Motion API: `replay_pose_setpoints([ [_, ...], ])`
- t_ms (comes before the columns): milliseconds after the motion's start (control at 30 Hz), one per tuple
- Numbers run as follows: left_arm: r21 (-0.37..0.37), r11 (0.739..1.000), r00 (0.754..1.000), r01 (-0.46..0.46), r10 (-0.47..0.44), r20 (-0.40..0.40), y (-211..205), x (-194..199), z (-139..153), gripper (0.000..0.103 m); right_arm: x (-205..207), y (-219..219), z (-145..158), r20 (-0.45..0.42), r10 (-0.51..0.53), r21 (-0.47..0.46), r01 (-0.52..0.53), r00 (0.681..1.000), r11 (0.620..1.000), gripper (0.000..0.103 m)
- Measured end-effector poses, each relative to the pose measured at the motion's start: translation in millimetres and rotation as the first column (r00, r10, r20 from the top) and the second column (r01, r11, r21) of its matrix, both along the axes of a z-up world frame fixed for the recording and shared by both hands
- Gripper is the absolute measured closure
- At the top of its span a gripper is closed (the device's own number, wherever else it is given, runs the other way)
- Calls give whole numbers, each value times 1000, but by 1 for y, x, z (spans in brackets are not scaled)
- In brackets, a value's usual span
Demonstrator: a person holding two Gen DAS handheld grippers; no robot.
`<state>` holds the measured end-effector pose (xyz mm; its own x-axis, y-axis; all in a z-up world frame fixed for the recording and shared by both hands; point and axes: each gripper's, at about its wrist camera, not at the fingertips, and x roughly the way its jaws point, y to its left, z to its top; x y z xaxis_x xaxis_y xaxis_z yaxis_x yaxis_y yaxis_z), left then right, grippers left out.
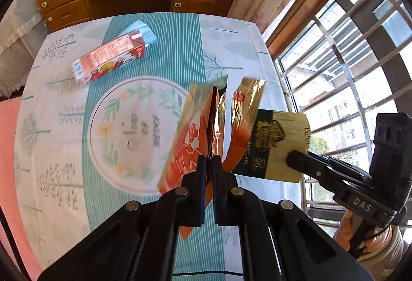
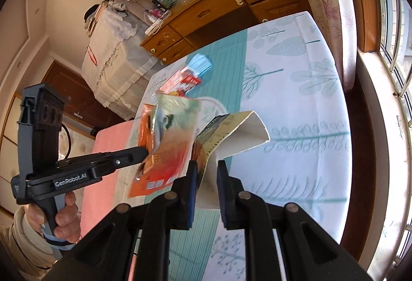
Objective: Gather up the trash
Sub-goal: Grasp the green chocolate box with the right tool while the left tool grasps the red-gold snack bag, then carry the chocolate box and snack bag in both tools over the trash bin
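Above the bench [image 1: 244, 31], I am holding an orange wrapper [image 1: 180, 142] in my left jaws and a chocolate box [image 2: 226, 136] in my right jaws, both clamped narrow. Beyond the wrapper, a red carton [image 1: 108, 59] is lying flat, its long axis slanting, nearer my left hand [image 2: 59, 216].

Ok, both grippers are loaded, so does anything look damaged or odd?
Yes. The orange snack wrapper in the left gripper is torn open, foil showing. The chocolate box in the right gripper is bent. A red carton lies toppled on the table.
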<state>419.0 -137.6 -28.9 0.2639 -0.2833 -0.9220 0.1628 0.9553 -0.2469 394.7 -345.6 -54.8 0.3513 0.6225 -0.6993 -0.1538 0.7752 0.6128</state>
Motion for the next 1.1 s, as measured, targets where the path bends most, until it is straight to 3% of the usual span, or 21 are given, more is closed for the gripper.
replay_pose_setpoints([
  [167, -12, 999, 999, 46, -46, 24, 27, -64, 13, 102, -52, 29, 9, 12, 12, -33, -12, 1000, 999, 89],
  [400, -18, 993, 993, 115, -115, 2, 65, -149, 0, 102, -135, 76, 3, -20, -27, -42, 26, 999, 999, 89],
  [767, -76, 975, 977, 210, -208, 36, 125, -279, 2, 102, -276, 140, 14, -12, -62, -112, 61, 998, 992, 89],
  [1100, -123, 949, 952, 291, -300, -58, 134, -370, -21, 102, -371, 163, 3, -115, -85, -169, 65, 990, 983, 89],
])
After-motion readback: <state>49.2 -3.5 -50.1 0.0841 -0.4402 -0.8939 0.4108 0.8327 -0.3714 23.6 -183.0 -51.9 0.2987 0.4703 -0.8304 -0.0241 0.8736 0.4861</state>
